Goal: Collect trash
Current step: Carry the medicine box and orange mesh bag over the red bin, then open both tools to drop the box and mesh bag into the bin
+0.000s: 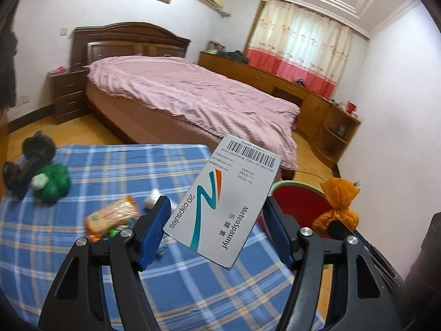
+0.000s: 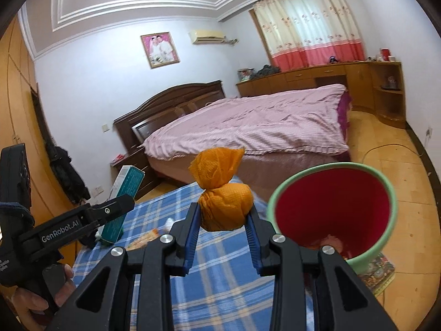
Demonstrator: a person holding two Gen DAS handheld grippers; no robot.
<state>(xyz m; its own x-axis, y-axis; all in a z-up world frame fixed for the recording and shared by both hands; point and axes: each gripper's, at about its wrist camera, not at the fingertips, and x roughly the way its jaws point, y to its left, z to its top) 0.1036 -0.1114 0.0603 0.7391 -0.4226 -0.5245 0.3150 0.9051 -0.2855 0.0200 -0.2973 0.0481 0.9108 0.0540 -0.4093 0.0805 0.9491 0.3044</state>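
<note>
Trash in hand on both sides: flat grey cardboard medicine box printed "MeteoSpasmyl, 20 capsules" is clamped by its long edges between the blue pads of the left gripper, tilted, held in the air above the blue plaid tablecloth. Orange mesh-cloth bundle tied at the neck is squeezed between the blue pads of the right gripper, knot end up, also off the table. Red plastic bucket with pale green rim stands on the wooden floor just beside the table's edge, right of the bundle in the right wrist view; something reddish lies at its bottom, too blurred to tell. Left on the cloth: orange printed snack wrapper, crumpled white paper scrap, green knotted plastic bag near the far left corner, with a black object beside it. Person's hand grips the left tool's handle in the right wrist view. Pink-covered bed behind the table.
</note>
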